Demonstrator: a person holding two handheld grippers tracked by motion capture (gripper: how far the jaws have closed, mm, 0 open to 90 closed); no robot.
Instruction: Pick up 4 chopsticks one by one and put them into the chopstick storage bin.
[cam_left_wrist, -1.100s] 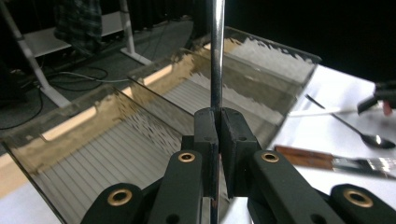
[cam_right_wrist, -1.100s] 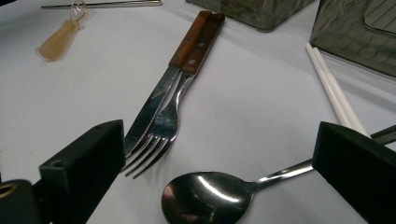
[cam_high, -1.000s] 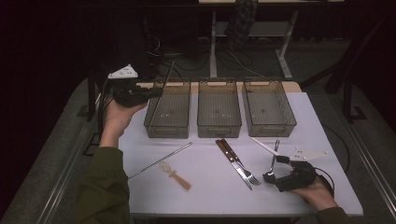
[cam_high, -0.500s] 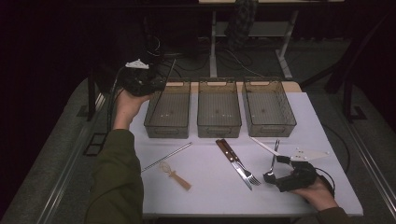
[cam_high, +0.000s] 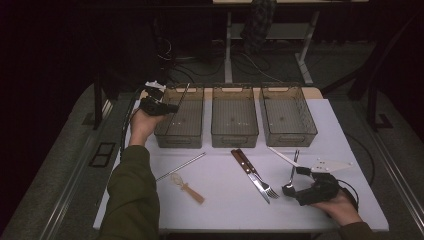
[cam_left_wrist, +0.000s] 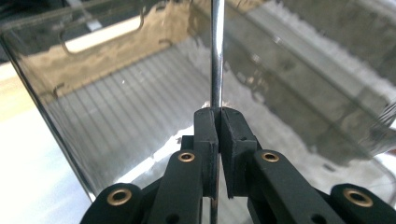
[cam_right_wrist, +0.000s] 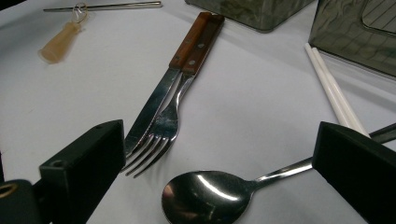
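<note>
1. High view, nearest: the right gripper (cam_high: 295, 187) rests on the white table (cam_high: 225, 210), jaws spread wide over a spoon (cam_high: 292, 172) without touching it.
2. Just beside the spoon lie white chopsticks (cam_high: 281, 156), and to their left a wooden-handled fork (cam_high: 260, 175) and knife (cam_high: 246, 170) side by side.
3. Further left lie a metal rod (cam_high: 181, 166) and a small beige utensil (cam_high: 186, 187).
4. At the far side, the left gripper (cam_left_wrist: 217, 116) pinches a thin metal stick (cam_left_wrist: 216, 51), jaws pressed together on it, over the left bin (cam_high: 181, 120) of three clear bins.
</note>
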